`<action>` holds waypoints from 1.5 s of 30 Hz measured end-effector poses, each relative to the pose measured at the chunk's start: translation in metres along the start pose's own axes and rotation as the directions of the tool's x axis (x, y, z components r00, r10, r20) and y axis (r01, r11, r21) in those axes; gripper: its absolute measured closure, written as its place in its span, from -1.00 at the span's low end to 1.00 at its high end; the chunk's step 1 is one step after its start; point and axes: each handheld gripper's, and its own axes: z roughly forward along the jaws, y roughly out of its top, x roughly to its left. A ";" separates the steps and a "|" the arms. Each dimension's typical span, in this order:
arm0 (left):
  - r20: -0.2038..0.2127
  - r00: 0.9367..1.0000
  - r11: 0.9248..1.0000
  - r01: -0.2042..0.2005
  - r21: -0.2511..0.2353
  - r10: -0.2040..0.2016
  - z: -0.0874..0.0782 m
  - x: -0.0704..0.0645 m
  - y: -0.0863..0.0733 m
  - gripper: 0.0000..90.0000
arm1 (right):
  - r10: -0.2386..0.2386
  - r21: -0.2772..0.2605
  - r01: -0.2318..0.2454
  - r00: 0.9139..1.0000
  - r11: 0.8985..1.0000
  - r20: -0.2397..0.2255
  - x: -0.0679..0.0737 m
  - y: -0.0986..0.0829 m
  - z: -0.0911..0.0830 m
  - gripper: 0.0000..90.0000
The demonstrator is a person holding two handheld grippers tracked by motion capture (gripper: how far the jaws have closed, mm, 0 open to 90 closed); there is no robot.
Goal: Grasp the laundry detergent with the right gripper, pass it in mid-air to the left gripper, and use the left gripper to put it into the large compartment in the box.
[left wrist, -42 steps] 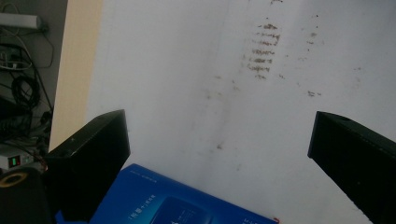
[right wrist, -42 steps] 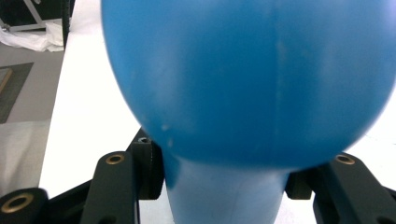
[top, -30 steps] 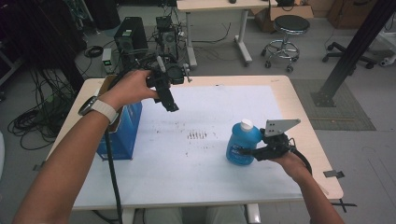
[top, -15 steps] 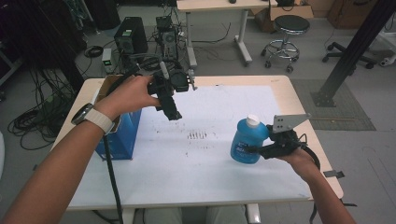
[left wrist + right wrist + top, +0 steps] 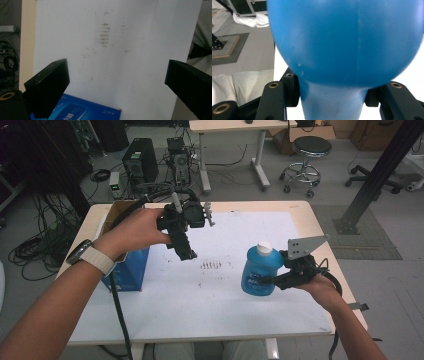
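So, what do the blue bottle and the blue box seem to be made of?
The blue bottle, held in the right claw, looks like smooth, slightly glossy plastic: soft highlights, a faint seam. The blue box is probably printed cardboard: brown inner flaps, sharp folded edges.

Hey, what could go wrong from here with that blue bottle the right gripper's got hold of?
1. The right gripper clamps the blue bottle at one narrow part of its smooth body, so it might slip or swing if lifted fast.
2. The bottle sits toward the right side of the table; a sideways nudge could tip it toward that edge.
3. The left gripper hangs open above the white sheet beside the blue box; lowering it carelessly might knock the box.
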 end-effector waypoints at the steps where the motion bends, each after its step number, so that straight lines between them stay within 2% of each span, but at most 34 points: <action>1: -0.001 1.000 1.000 -0.004 -0.003 0.004 -0.002 -0.002 0.000 -0.86 | -0.002 0.000 0.002 1.000 1.000 -0.004 0.000 0.002 0.001 0.00; 8: 0.031 0.999 0.999 -0.031 -0.007 0.031 -0.011 -0.014 0.006 -0.86 | -0.039 -0.004 0.039 0.998 0.999 -0.044 0.001 0.020 0.012 0.00; 11: 0.059 0.997 0.999 -0.046 -0.014 0.046 -0.015 -0.019 0.009 -0.86 | -0.060 0.000 0.060 0.996 0.998 -0.073 0.001 0.031 0.022 0.00; 20: 0.101 0.993 0.998 -0.058 -0.016 0.060 -0.017 -0.026 0.013 -0.87 | -0.090 0.012 0.092 0.989 0.996 -0.117 0.003 0.046 0.043 0.00; 32: 0.123 0.990 0.997 -0.071 -0.011 0.071 -0.022 -0.031 0.016 -0.87 | -0.113 0.039 0.122 0.977 0.992 -0.180 0.004 0.059 0.077 0.00; 45: 0.128 0.989 0.997 -0.072 -0.011 0.073 -0.024 -0.035 0.019 -0.88 | -0.130 0.039 0.141 0.970 0.989 -0.207 0.006 0.072 0.093 0.00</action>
